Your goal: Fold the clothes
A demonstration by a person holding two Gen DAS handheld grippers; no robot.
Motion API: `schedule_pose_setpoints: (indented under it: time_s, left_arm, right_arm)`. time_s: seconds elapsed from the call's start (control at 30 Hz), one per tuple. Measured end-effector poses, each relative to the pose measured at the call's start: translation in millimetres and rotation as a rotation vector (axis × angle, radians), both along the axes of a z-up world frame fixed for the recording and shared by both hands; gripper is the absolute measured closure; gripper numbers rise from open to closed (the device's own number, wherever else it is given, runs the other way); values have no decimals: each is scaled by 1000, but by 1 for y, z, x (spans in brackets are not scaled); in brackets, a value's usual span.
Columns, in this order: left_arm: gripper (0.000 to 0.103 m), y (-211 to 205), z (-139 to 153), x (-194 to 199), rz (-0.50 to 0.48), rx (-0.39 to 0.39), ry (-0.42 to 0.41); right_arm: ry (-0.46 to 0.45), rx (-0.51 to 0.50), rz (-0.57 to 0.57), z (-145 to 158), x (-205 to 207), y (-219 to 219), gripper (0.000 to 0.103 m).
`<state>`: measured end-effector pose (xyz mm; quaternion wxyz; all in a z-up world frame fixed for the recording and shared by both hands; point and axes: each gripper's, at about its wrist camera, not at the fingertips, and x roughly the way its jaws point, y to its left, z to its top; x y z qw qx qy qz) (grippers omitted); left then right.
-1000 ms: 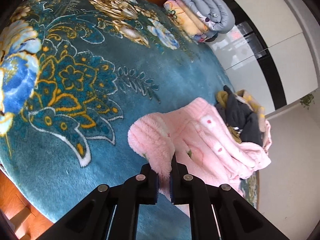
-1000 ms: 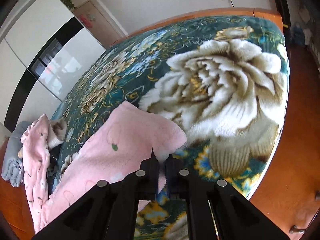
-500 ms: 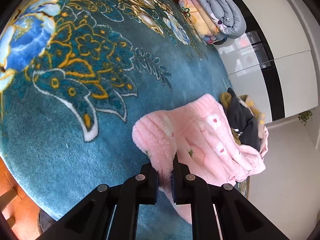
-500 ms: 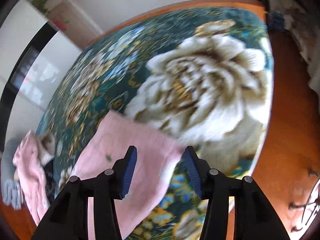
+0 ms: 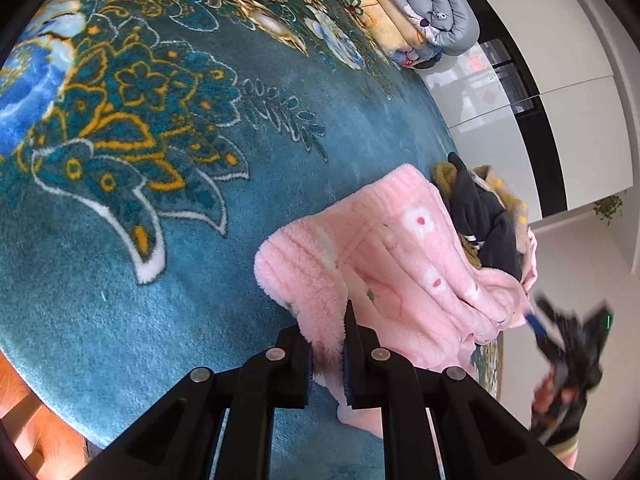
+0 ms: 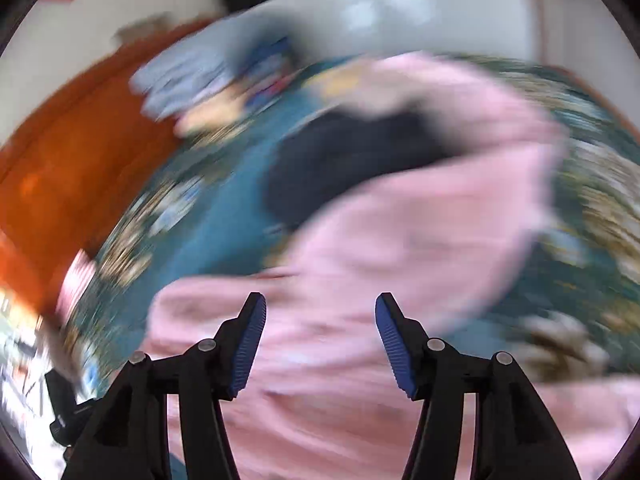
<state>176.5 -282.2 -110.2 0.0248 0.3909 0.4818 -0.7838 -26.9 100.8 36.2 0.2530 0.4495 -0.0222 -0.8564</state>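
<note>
A teal plush blanket [image 5: 224, 128] with gold and blue flowers is covering the bed, white wardrobe doors [image 5: 560, 92] are standing beyond its far right edge, and a stack of folded bedding [image 5: 412, 12] is sitting at the far corner. A pink fleece garment [image 5: 400, 264] is lying on the near right part of the blanket, running away toward a dark garment [image 5: 484, 216] heaped with a mustard one at the right edge. The left gripper [image 5: 327, 354] is pinching a near corner of the pink fleece between narrowly closed tongs, the ribbed hem bunching just above them. The right gripper [image 6: 320, 344] is hanging with its tongs wide and nothing between them, over the pink fabric; its view is smeared by motion, so the exact spot beneath it cannot be told. In the left view it is showing as a dark blur off the right edge of the bed.

The step in hand looks like laying the pink garment out for a fold, with one corner held and the other end loose. The next move seems to call for the free tongs finding a clean edge of the pink fleece alone, without catching the dark garment close by.
</note>
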Motion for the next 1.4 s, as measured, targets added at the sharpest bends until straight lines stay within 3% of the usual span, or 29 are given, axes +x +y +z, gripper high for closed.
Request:
schedule_pose_setpoints:
  time_s: [0.17, 0.2, 0.33, 0.57, 0.63, 0.73, 0.9, 0.97, 1.0, 1.1, 1.23, 1.4]
  left_arm:
    - [90, -1, 0, 0, -18, 1, 8]
    - [90, -1, 0, -1, -24, 2, 9]
    - [90, -2, 0, -2, -42, 15, 26]
    - [90, -2, 1, -5, -70, 32, 38]
    - [90, 0, 2, -6, -80, 30, 40]
    - [90, -1, 1, -8, -86, 34, 40]
    - [89, -3, -5, -8, -92, 53, 36]
    - [87, -3, -5, -10, -99, 60, 35]
    - [85, -3, -6, -12, -102, 70, 36]
    - [87, -5, -12, -17, -107, 117, 43]
    - [95, -12, -13, -13, -65, 151, 87]
    - [97, -19, 27, 23, 26, 45, 260]
  right_arm:
    - [36, 204, 235, -45, -29, -169, 45]
    - [34, 233, 255, -54, -34, -187, 45]
    - [-6, 309, 270, -91, -55, -222, 45]
    - [-64, 391, 489, -129, -25, -223, 45]
    - [-14, 421, 526, -129, -21, -228, 45]
    - [30, 429, 498, -127, -35, -237, 45]
    - [-60, 414, 506, -147, -50, -253, 40]
    - [-39, 427, 510, -146, -42, -257, 44]
    - [-29, 434, 512, -145, -38, -259, 58]
    - [54, 520, 522, -141, -20, -269, 85]
    - [160, 550, 480, -115, -10, -276, 91]
    - [401, 441, 418, -29, 7, -293, 93]
